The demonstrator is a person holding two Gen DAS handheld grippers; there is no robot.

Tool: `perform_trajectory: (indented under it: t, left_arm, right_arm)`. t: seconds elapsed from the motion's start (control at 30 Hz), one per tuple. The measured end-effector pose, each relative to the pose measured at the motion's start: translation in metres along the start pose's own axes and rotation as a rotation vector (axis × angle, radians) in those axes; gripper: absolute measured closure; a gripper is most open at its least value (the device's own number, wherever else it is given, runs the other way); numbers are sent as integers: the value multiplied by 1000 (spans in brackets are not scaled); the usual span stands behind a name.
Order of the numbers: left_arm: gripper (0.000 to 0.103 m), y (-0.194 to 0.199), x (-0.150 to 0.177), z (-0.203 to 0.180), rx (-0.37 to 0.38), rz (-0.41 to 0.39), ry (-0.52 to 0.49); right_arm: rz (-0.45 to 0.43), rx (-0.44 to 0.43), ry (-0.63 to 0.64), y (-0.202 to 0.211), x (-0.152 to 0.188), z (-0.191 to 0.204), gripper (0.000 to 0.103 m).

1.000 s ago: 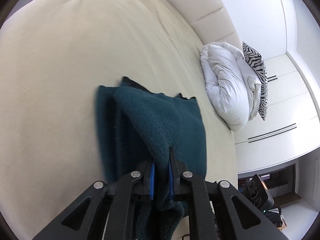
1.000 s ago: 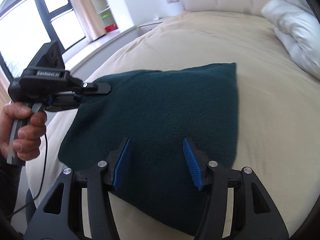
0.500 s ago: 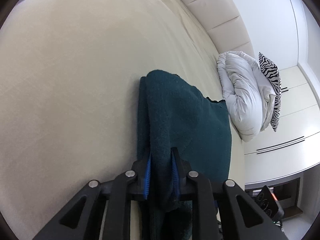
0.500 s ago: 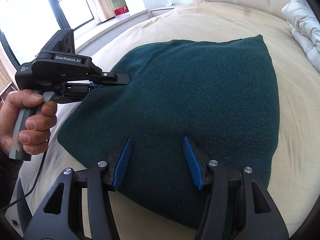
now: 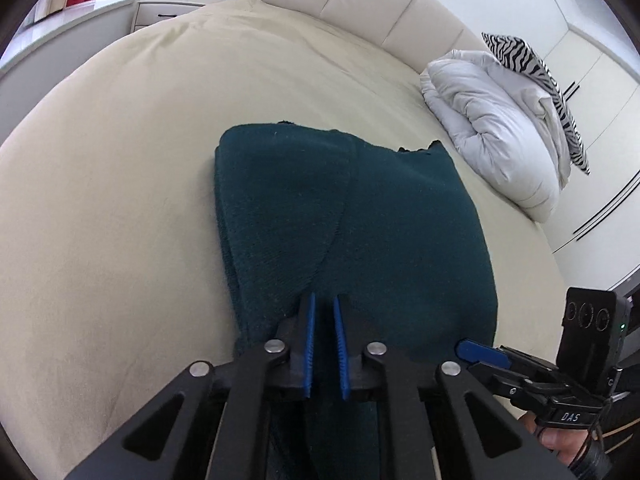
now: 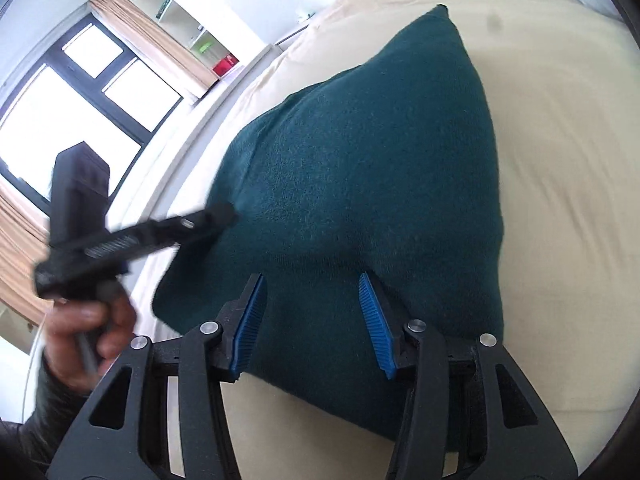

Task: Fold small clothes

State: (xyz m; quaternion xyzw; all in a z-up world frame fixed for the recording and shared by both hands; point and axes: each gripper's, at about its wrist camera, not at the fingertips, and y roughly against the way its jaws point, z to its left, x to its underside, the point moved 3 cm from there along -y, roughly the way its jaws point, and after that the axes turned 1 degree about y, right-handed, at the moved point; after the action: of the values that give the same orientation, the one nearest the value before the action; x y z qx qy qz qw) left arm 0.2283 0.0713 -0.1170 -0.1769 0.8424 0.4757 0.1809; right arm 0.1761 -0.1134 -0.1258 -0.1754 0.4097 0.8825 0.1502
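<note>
A dark teal knitted garment (image 5: 352,220) lies folded on the cream bed (image 5: 120,160); it also shows in the right wrist view (image 6: 360,160). My left gripper (image 5: 323,312) sits at its near edge, the blue pads a narrow gap apart with no cloth between them. It appears blurred at the garment's left edge in the right wrist view (image 6: 216,216). My right gripper (image 6: 312,304) is open and empty, low over the garment's near edge; its blue fingertip (image 5: 480,352) shows in the left wrist view.
A white folded duvet (image 5: 492,120) with a zebra-striped pillow (image 5: 540,80) lies at the bed's far right by the padded headboard (image 5: 360,4). White wardrobes (image 5: 592,160) stand at right. A window (image 6: 60,112) and shelves are left of the bed.
My left gripper has laid the held fold down on the garment and let go; its pads now stand slightly apart. The right gripper has stayed open, tilting over the near edge.
</note>
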Motion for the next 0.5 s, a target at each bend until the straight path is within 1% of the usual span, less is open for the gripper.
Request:
perform_trajectory:
  t: [0.03,0.13,0.17,0.2,0.27,0.3,0.33,0.37,0.4,0.43,0.5]
  left_arm:
    - [91,3,1,3,17,-4,4]
    - [92,14,0,10,35,-10,24]
    - [92,18,-2,5,31,-20,31]
    - [92,26,-5,4,10,-40,28]
    - [84,39,-14,-10,-47,-93,-4]
    - [79,42,-19,-18,-46,-109,-23]
    - [77,42,-26,-28,-22,-116,-37]
    - [75,39,-33,-36,-4,-121,-46]
    - [71,33,-39,-44,-2,-125,-61]
    - [71,26,-46,-50,-13,-125,-78]
    - [71,2,-54,-55,-45,-91,-97]
  right_arm:
    - [9,2,12,2,1,0,58]
    - [41,-3,26,14,3,-2,58]
    - [43,-14,17,19,-2,-3,58]
    - [32,-26,2,25,-7,-6,57]
    - [-6,-58,-43,37,-24,-13,54]
    - [-19,-76,-67,39,-36,-16,54]
    - [-29,-89,-87,39,-48,-20,54]
    - [-36,-100,-98,38,-61,-21,54]
    - [-41,-117,-102,35,-73,-21,54]
    - [-43,-150,-111,28,-88,-21,54]
    - [-30,-207,-156,12,-112,-27,54]
